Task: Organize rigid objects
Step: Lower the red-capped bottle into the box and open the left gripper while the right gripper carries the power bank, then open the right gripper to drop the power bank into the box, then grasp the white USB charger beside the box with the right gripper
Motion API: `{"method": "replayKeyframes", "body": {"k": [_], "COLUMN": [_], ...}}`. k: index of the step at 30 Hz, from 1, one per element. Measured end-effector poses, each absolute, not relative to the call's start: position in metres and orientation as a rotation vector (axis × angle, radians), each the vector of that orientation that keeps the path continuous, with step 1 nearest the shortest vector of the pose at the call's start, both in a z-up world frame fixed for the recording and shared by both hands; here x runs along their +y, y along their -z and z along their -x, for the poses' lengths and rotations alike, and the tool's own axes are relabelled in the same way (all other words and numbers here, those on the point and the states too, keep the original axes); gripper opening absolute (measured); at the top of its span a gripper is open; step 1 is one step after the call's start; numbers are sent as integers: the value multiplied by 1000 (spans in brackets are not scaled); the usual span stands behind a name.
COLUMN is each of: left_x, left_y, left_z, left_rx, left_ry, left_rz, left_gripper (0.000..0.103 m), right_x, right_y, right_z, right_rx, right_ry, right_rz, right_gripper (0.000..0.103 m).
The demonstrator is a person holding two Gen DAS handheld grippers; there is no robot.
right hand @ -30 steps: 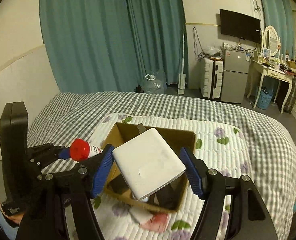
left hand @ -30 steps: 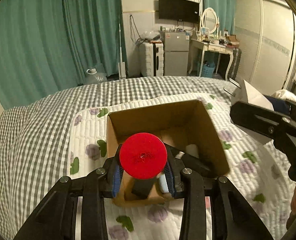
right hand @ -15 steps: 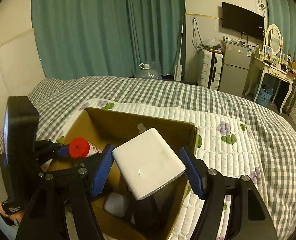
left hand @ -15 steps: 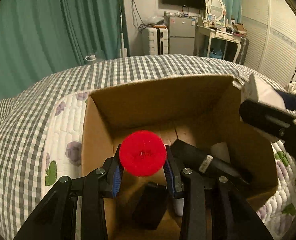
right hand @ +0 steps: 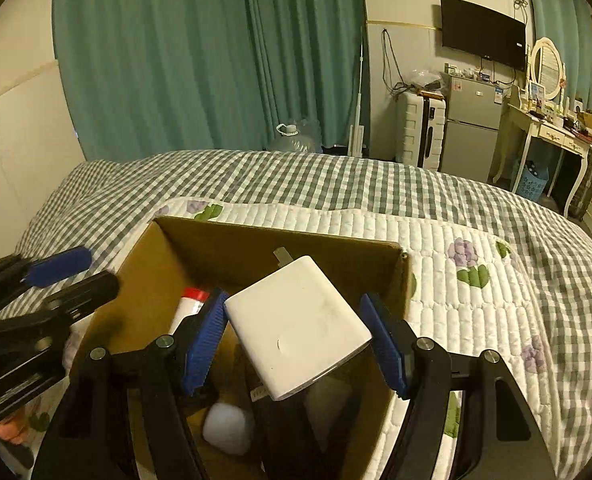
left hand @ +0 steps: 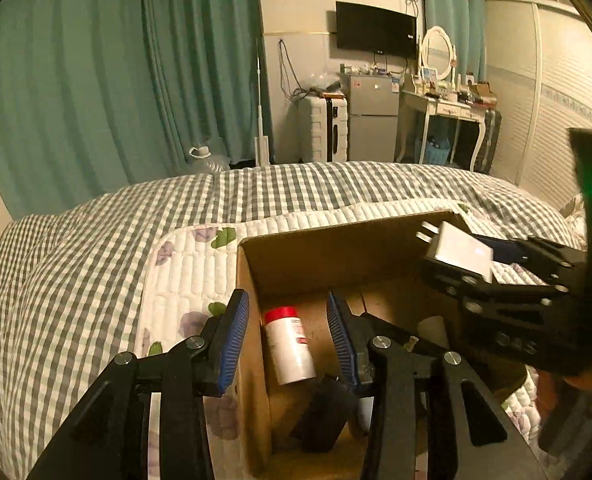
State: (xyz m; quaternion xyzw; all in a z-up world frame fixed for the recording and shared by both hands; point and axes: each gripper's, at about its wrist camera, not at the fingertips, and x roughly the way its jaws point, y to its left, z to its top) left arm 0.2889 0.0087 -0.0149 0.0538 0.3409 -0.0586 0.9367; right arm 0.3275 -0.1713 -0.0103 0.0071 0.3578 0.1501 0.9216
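Brown corrugated cardboard box, open-topped, sits on a white quilted mat printed with purple flowers and green leaves; the mat lies over a grey-and-white checked bedspread. Box walls are matte with plain cut edges.

Red-capped bottle: white cylindrical body, smooth, with a red-and-white label band. It lies on its side on the box floor against the left wall, cap toward the far wall. In the right wrist view only its cap end shows, behind the gripper's left pad.

Left gripper: black frame, ribbed blue pads. Jaws stand wide apart with nothing between the pads; the bottle lies below and between them, touching neither. The left finger is outside the box's left wall, the right finger over the interior.

White charger block: smooth, glossy, squarish with rounded edges, metal prongs pointing toward the far wall. Right gripper: the block sits tilted between the blue pads, over the box's right half. The left pad touches one corner; whether the right pad touches it I cannot tell.

Other box contents: a dark rectangular object near the front, and a white rounded item on the floor, soft-looking, identity unclear.
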Motion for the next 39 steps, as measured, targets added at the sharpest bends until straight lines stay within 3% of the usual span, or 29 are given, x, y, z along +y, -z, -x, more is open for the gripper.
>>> {"method": "replayKeyframes", "body": {"k": [3,6,7,13,18,31,39], "left_x": [10,15,16,22,27,30,45], "left_y": [16,12,9,-10,-1,99,125], "left_z": [-280,-265,-260,-219,-186,-168,-174], "left_rx": [696,691,689,658,672,796,865], "left_ry": [115,117,120,125,148,108,62], "left_rz": [-107,-91,-85,-54,-34,-67,-34], "left_gripper": [43,43,44,60,75,76,76], "right_x": [-170,-172,-174,-186,-184,-171,-148], "right_y": [12,-1,-9,-54,-60,70,106], "right_z": [-328,-317,-310,-254,-206,-183,-192], "right_rx": [728,699,685,621,629,829,874], "right_ry": [-288,-236,-240,-248,-285,-219,-243], "right_rz": [-8,10,2,-8,-14,105,152], "right_gripper": [69,85,85,89,90,90,90]}}
